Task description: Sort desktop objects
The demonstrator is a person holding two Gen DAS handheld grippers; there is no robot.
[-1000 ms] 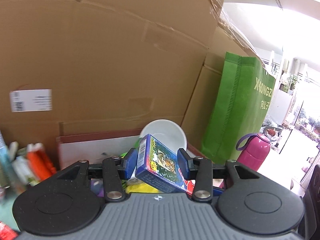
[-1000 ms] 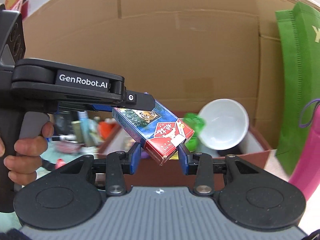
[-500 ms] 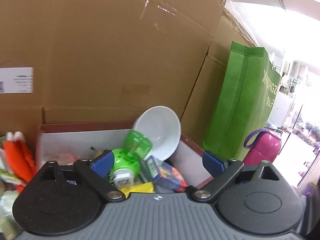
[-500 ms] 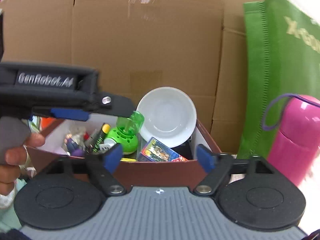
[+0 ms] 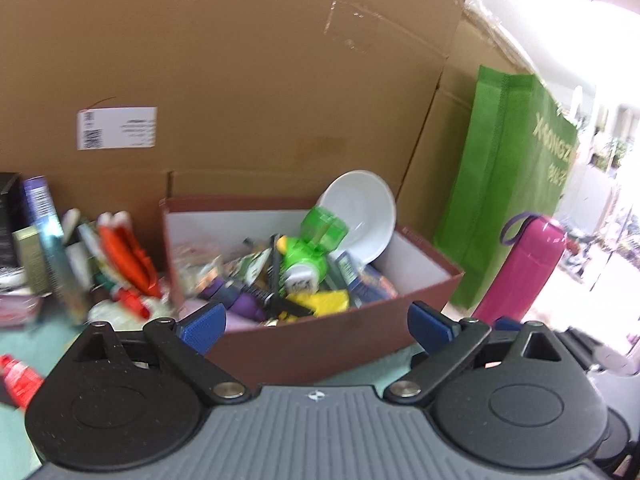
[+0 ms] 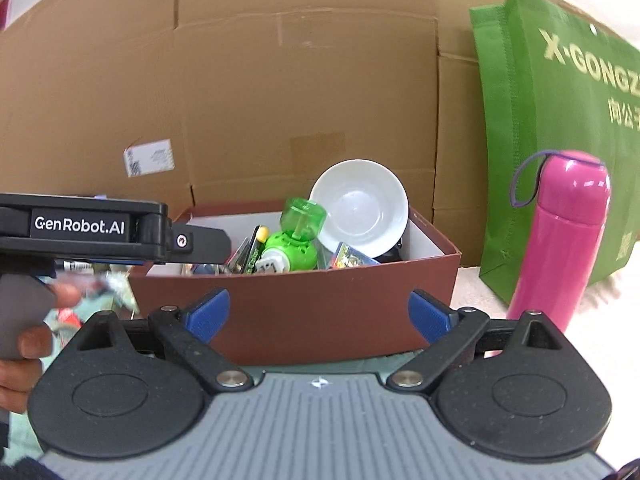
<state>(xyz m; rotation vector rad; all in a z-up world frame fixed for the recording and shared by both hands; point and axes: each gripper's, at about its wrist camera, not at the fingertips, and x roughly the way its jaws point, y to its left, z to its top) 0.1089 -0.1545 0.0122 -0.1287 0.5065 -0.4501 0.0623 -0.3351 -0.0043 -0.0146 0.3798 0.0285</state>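
Nearest to us, both tools stand wide and empty: the left gripper [image 5: 314, 326] and the right gripper [image 6: 318, 316] each hang just short of the brown box's [image 6: 336, 304] front wall, blue pads spread to either side. We judge the step in hand to be fetching the next loose item, so we would lift clear of that wall before swinging left, and keep the jaws spread until they straddle one object only.

Inside the box, the blue card pack [image 6: 352, 257] lies against the white bowl [image 6: 360, 206], which leans on the rear right corner; the green plug-in bottle [image 6: 290, 250] lies just left of it, over pens and yellow packaging.

The left wrist view alone shows what remains unsorted: a cluttered heap left of the box, with an orange-and-white pouch [image 5: 128, 256], upright tubes and a red item [image 5: 18, 376] on the teal desk [image 5: 40, 344]. It is blurred, so we cannot name them surely. The right wrist view alone shows the left tool's body [image 6: 88, 226] from the side and the fingers [image 6: 34, 346] on its handle. Farthest stand the pink flask [image 6: 560, 236], the green bag [image 6: 560, 128] and cardboard sheets [image 6: 280, 100].
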